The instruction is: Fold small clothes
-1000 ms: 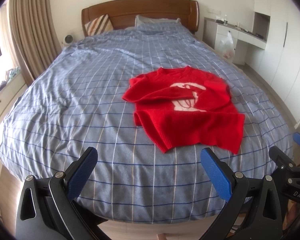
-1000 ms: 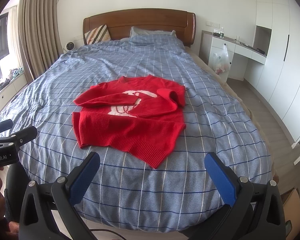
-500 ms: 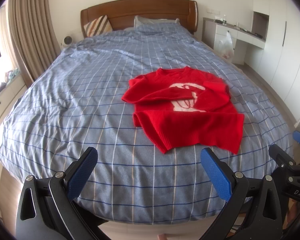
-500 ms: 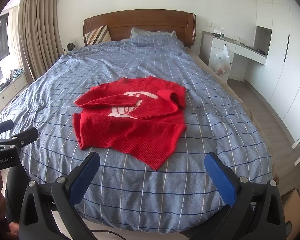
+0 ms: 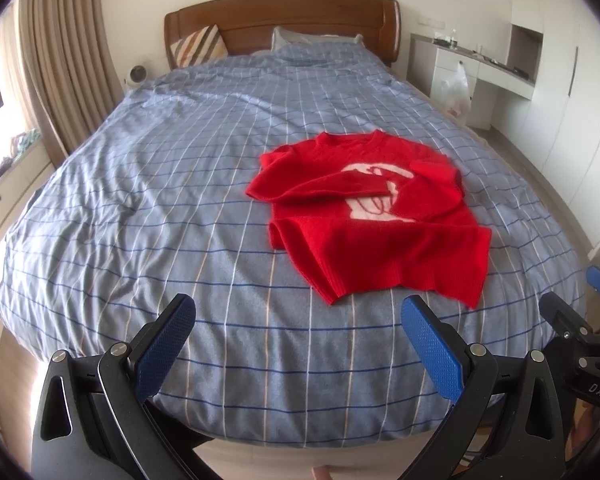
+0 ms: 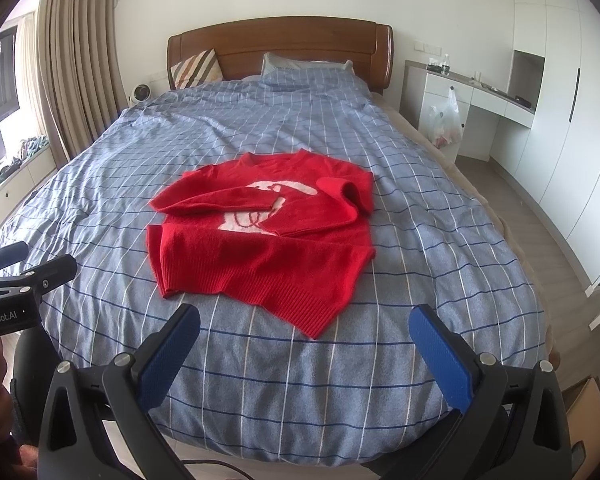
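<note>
A small red sweater [image 5: 374, 216] with a white motif lies flat on the blue checked bedspread [image 5: 160, 200], both sleeves folded across its chest. It also shows in the right wrist view [image 6: 260, 236]. My left gripper [image 5: 298, 320] is open and empty, held above the foot of the bed, short of the sweater's hem. My right gripper [image 6: 304, 328] is open and empty, just short of the hem's near corner. Each gripper shows at the edge of the other's view: the right one [image 5: 580, 320], the left one [image 6: 24, 264].
A wooden headboard [image 6: 280, 48] with pillows stands at the far end. Curtains [image 6: 72, 60] and a window ledge run along the left. A white desk [image 6: 480, 100] with a plastic bag and wardrobes stand on the right. Floor lies beside the bed's right edge.
Both grippers have drifted slightly; the sweater sits a little lower and nearer in the right wrist view. The sweater itself has not moved. Both grippers stay open.
</note>
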Motion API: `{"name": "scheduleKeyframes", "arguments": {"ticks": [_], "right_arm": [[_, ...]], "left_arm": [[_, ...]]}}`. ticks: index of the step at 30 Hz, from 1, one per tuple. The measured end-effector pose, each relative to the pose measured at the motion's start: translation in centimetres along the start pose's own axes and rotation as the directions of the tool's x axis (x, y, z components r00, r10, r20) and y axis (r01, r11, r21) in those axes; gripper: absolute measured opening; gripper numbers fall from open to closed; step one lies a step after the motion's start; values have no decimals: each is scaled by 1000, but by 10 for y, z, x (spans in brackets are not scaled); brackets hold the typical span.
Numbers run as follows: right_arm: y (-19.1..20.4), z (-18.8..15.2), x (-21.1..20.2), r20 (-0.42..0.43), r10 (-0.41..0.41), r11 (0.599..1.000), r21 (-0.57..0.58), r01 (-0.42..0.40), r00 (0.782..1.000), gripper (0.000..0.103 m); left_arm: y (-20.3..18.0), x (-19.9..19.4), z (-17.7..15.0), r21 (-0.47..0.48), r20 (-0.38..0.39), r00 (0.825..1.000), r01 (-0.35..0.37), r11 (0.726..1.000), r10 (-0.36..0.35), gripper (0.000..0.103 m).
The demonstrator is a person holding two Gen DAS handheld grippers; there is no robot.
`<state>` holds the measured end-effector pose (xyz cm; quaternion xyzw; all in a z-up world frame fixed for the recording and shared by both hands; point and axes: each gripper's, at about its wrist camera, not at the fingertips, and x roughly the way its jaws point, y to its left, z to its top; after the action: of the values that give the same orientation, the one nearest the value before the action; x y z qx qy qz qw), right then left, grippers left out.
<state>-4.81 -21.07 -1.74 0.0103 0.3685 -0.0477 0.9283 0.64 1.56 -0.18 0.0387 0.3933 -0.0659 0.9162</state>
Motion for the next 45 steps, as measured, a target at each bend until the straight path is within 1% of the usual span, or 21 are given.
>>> {"name": "scheduleKeyframes", "arguments": {"ticks": [7,11,14,16,17,18,19,20,22,23,24,25,26,30,32,34,36,40,43,44,45], "right_arm": [[-31,-3,3,16,-17,998,62,15,1000,103],[-81,-15,29,-34,-50,980,190,55,998,103],[-103,-28,63,-84,78,960,276,-53,993,103],[-106,-38,96,-98,253,913,354,-203,963,100],[-106,-42,113,-101,328,882,390,-266,939,91],[-104,-45,129,-100,389,851,419,-316,916,79],[-101,-47,143,-107,419,836,434,-336,902,75],[-97,-48,155,-120,430,832,437,-341,895,71],[-87,-49,174,-127,449,830,424,-361,884,48],[-83,-49,180,-123,469,825,415,-384,875,12],[-81,-49,183,-126,488,815,419,-399,864,5],[-83,-49,182,-122,497,805,434,-404,859,5],[-86,-48,176,-111,511,794,441,-419,852,4],[-109,-48,129,-85,525,784,436,-442,847,4],[-125,-53,115,-87,529,772,462,-436,844,4],[-135,-58,114,-97,532,763,486,-426,841,4],[-138,-62,124,-119,523,770,491,-407,844,4],[-134,-66,142,-142,520,769,508,-389,842,4],[-138,-68,137,-123,533,753,520,-403,837,4],[-139,-70,136,-116,537,747,525,-407,836,4],[-139,-70,135,-109,543,740,530,-413,833,4]], "left_arm": [[20,26,-4,-57,-51,999,9,998,-12,103],[52,72,-21,-184,-146,983,79,980,-107,103],[50,112,-24,-202,-183,964,155,967,-193,102],[38,138,-19,-179,-188,954,202,963,-235,99],[33,150,-16,-166,-181,955,206,964,-235,97],[28,161,-12,-155,-179,959,192,969,-218,92],[26,172,-10,-153,-184,962,175,973,-202,83],[25,181,-8,-166,-191,960,174,971,-205,80],[28,193,-7,-207,-190,953,198,958,-238,70],[31,194,-7,-227,-175,950,216,950,-258,59],[35,192,-7,-247,-167,943,242,938,-287,18],[40,190,-7,-271,-176,925,283,920,-336,6],[46,185,-8,-288,-168,912,317,904,-373,2],[59,140,-22,-188,-174,898,372,909,-403,3],[63,130,-30,-153,-199,899,365,918,-390,11],[66,130,-37,-143,-209,904,349,926,-373,53],[64,134,-40,-121,-200,926,302,945,-322,67],[52,150,-51,-79,-256,934,236,969,-248,67],[33,150,-59,-68,-264,924,267,961,-275,65],[25,150,-60,-63,-259,922,282,957,-288,60],[17,151,-60,-58,-259,918,296,954,-300,34]]}}
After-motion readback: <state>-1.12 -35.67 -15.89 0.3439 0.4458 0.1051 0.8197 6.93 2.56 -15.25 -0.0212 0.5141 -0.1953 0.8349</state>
